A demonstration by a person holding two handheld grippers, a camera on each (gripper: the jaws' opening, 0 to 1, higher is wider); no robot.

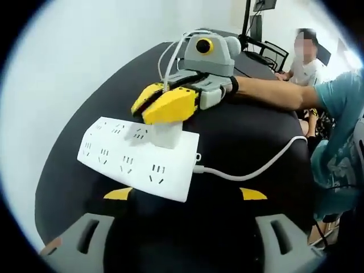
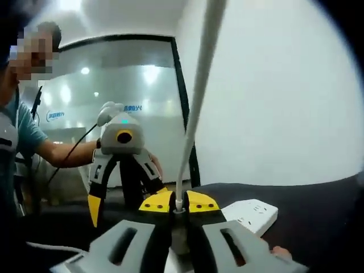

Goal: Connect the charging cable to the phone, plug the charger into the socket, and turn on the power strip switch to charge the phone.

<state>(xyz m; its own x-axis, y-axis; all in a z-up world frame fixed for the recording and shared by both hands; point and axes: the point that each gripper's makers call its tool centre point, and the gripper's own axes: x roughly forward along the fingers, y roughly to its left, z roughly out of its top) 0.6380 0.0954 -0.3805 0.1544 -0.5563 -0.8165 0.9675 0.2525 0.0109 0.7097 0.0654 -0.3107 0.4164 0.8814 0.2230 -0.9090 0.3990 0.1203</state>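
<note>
The right gripper (image 1: 165,105) has its jaws clamped on the white charger (image 1: 168,135), seated in the white power strip (image 1: 136,156) at the bench's (image 1: 239,131) centre. At six o'clock, the left gripper's (image 1: 185,196) jaws stand apart.

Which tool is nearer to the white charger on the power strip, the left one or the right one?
Right. The right tool is closed on the charger sitting on the power strip. The left tool hangs open, apart from it.
</note>
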